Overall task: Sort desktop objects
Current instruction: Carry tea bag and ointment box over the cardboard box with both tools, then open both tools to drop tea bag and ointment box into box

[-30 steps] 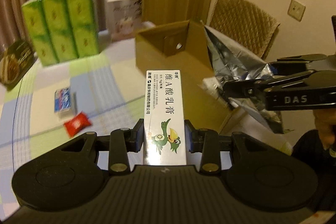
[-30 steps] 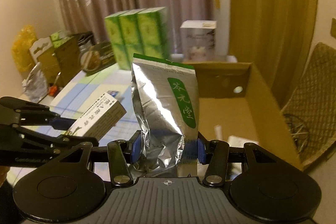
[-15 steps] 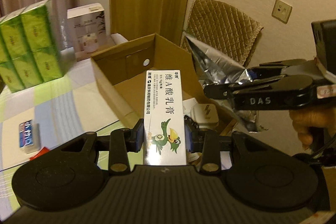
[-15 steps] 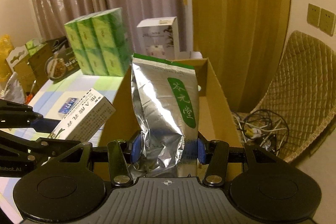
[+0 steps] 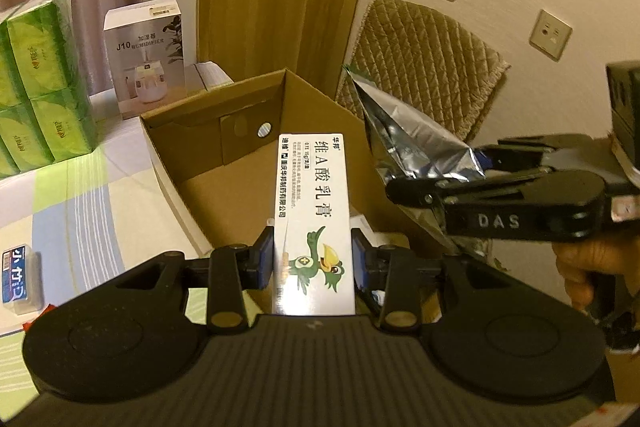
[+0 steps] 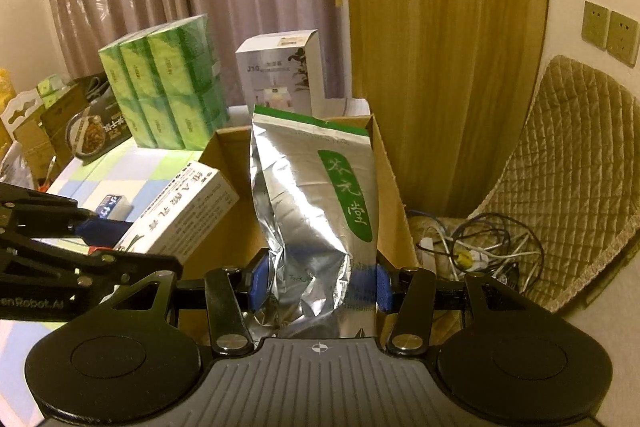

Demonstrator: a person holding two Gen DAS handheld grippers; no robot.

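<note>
Both tongs are clenched: left gripper (image 5: pixel 313 263) grasps the ointment box (image 5: pixel 312 215), right gripper (image 6: pixel 318 281) the foil pouch (image 6: pixel 316 211), both hanging over the open carton (image 5: pixel 208 163). Best to lower each well inside the walls before letting go, clear of the other gripper, so nothing tips out over the rim.

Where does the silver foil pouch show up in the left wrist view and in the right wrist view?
Left wrist view: silver foil pouch at right of centre, clamped in the right tongs, seen from the side.
Right wrist view: pouch upright at centre, between the blue pads.
Shared landmark: the open cardboard box behind it.
</note>
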